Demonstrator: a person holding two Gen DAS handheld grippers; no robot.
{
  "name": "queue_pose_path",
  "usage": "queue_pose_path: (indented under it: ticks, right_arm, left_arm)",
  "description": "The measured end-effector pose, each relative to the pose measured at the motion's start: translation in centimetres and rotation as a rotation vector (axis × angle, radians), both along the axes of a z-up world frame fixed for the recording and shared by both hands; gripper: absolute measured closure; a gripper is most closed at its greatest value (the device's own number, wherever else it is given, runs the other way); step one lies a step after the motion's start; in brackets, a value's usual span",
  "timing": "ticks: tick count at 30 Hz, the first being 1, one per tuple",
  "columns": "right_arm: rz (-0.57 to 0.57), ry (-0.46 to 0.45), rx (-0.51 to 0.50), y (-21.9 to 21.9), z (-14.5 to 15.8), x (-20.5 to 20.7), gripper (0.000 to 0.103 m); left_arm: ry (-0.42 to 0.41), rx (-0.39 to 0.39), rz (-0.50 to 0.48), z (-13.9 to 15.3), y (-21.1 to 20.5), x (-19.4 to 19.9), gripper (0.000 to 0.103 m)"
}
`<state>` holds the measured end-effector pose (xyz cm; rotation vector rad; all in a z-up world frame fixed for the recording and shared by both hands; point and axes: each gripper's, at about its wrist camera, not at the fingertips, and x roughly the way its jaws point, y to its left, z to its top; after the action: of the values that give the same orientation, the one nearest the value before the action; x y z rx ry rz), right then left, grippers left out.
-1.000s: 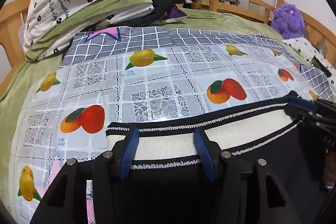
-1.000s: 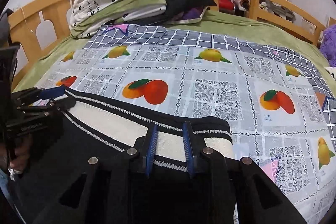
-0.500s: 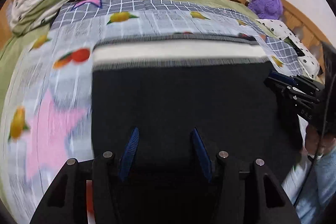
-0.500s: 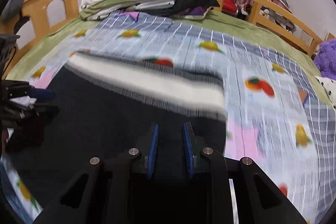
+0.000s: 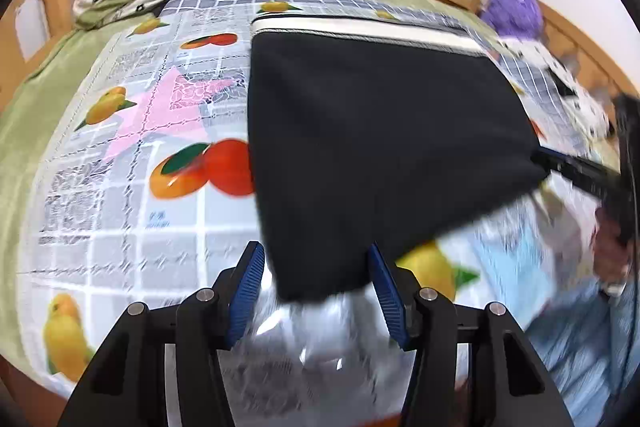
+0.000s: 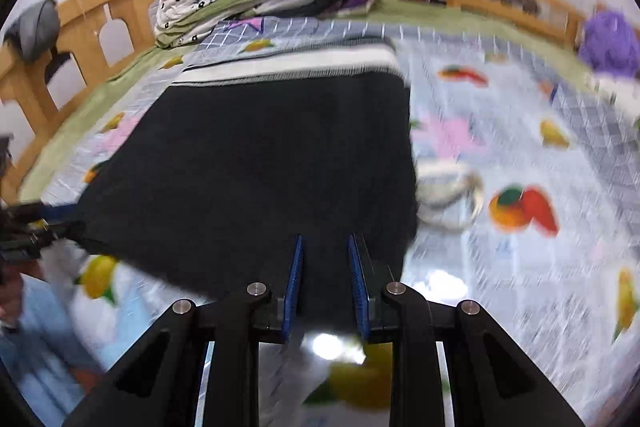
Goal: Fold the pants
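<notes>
Black pants (image 5: 376, 131), cream-striped waistband (image 5: 360, 27) at 12 o'clock, lie flat on the fruit-print cover (image 5: 120, 163) over the bed (image 6: 80, 27). Left gripper (image 5: 316, 291) spread wide around the near corner of the pants at 6 o'clock, pads not touching cloth. Right gripper (image 6: 326, 279) pressed onto the near edge of the pants at 6 o'clock. Small print under the orange fruit (image 5: 204, 167): too blurred to read.
</notes>
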<state>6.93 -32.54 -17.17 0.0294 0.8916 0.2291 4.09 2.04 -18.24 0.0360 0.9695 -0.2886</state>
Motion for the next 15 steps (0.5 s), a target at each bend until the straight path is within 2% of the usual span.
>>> queue_pose_path:
  ticks: [2, 4, 7, 10, 13, 14, 15]
  right_arm:
    - [-0.028, 0.0, 0.039, -0.5, 0.1, -1.2, 0.079]
    - [-0.034, -0.017, 0.045, -0.4, 0.4, -2.2, 0.079]
    - [-0.036, -0.031, 0.06, -0.6, 0.7, -3.1, 0.079]
    - [-0.052, -0.022, 0.06, -0.7, 0.5, -3.0, 0.079]
    - [-0.059, -0.009, 0.075, -0.9, 0.4, -2.2, 0.079]
    - [-0.059, -0.009, 0.075, -0.8, 0.4, -2.2, 0.079]
    - [-0.056, -0.011, 0.071, -0.8, 0.4, -2.1, 0.079]
  left_arm:
    - [-0.024, 0.09, -0.04, 0.1, -0.4, -1.1, 0.051]
    - [-0.089, 0.195, -0.081, 0.2, -1.0, -2.5, 0.051]
    - [-0.154, 0.31, -0.136, 0.0, -2.2, -3.8, 0.051]
    - [-0.171, 0.347, -0.157, -0.3, -3.3, -4.0, 0.051]
    - [-0.197, 0.385, -0.127, -1.0, -3.9, -2.8, 0.05]
    - [-0.206, 0.382, -0.112, -1.1, -3.9, -2.3, 0.052]
    - [-0.224, 0.342, -0.084, -0.7, -3.6, -2.1, 0.075]
